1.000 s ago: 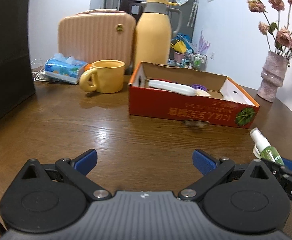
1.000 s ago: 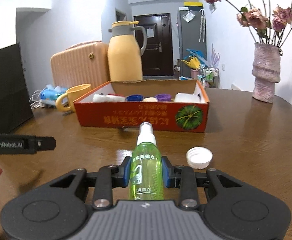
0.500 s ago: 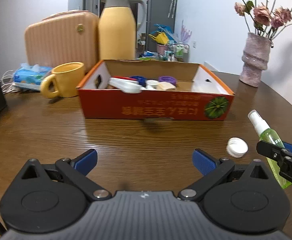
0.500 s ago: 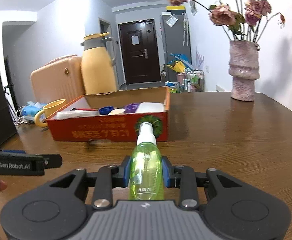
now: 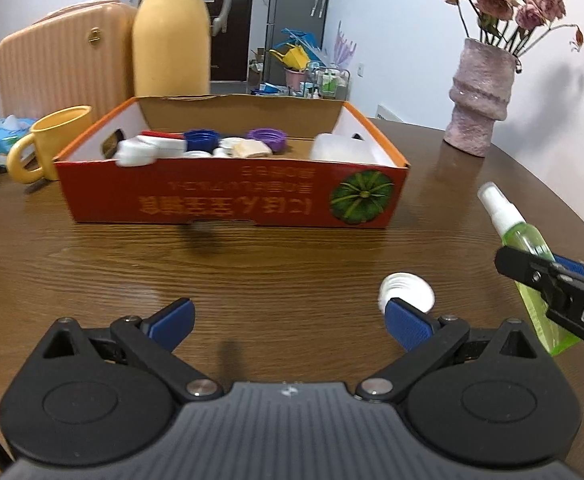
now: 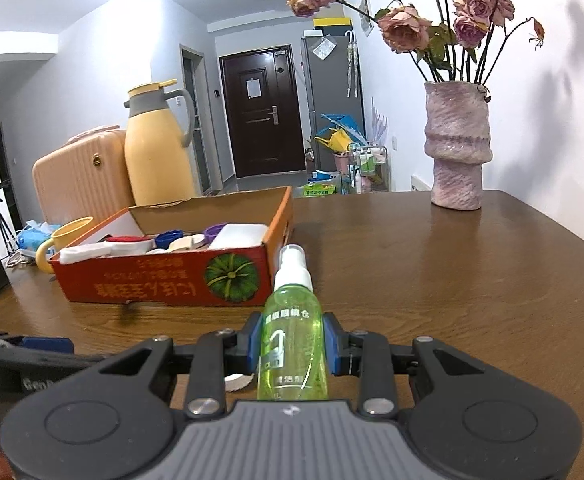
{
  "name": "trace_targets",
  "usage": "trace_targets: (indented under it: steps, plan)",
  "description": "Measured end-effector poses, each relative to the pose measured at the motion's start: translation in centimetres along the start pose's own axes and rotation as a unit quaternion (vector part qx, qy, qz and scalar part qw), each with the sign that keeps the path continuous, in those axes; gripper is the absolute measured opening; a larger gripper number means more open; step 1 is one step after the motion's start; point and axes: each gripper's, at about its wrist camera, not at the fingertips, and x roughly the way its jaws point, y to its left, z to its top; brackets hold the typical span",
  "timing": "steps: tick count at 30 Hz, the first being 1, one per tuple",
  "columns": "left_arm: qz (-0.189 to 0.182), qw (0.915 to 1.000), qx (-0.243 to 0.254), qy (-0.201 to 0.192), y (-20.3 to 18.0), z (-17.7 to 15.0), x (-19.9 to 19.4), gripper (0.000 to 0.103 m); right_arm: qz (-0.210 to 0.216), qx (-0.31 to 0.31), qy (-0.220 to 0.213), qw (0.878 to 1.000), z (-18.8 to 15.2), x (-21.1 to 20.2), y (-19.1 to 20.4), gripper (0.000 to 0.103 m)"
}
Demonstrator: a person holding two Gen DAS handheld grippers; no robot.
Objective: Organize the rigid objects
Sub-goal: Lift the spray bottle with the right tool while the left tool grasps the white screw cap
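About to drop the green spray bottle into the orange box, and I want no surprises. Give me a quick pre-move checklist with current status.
1. Right gripper shut on the green spray bottle, a pad on each side: ok.
2. Bottle pointing forward along the fingers, nozzle toward the orange box: ok.
3. Free space in the box: caps and white pieces fill much of it; open floor shows at its right side in the left wrist view: ok.
4. Left gripper open, holding nothing, low over the table: ok.
5. White cap lying loose on the table just past the left gripper's right finger: not ok, not yet boxed.
6. Bottle's height against the box wall: cannot tell.
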Motion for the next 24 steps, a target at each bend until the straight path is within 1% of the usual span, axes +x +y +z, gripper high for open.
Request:
trace_targets:
  steps: [8,13,17,20,21,22,23,24]
  plan:
    - [0.003,0.9997,0.022,-0.001,-3.8,-0.1,2.2,0.103,-0.006,0.013,-0.003,1.0,0.5,1.2,-1.8,0.03]
    - [0.011,0.9994,0.031,0.007,-5.4,0.0,3.5,0.103,-0.005,0.024,-0.003,1.0,0.5,1.8,-2.5,0.03]
    - [0.007,0.9992,0.037,0.015,-6.2,0.1,4.3,0.103,-0.005,0.021,-0.003,1.0,0.6,2.1,-2.5,0.03]
    - [0.007,0.9989,0.042,0.021,-6.7,0.1,4.9,0.096,-0.006,0.019,-0.002,1.0,0.7,2.4,-2.6,0.03]
    - [0.006,0.9989,0.042,0.023,-6.8,0.1,5.1,0.091,-0.007,0.019,-0.001,1.0,0.7,2.4,-2.6,0.03]
    - [0.004,0.9988,0.042,0.026,-6.9,0.1,5.3,0.084,-0.008,0.02,-0.001,1.0,0.7,2.4,-2.7,0.03]
    - [0.002,0.9987,0.042,0.029,-6.9,0.2,5.5,0.083,-0.008,0.02,0.0,1.0,0.7,2.5,-2.7,0.03]
    - [-0.001,0.9986,0.042,0.033,-6.9,0.2,5.7,0.073,-0.008,0.02,0.0,1.0,0.7,2.5,-2.7,0.03]
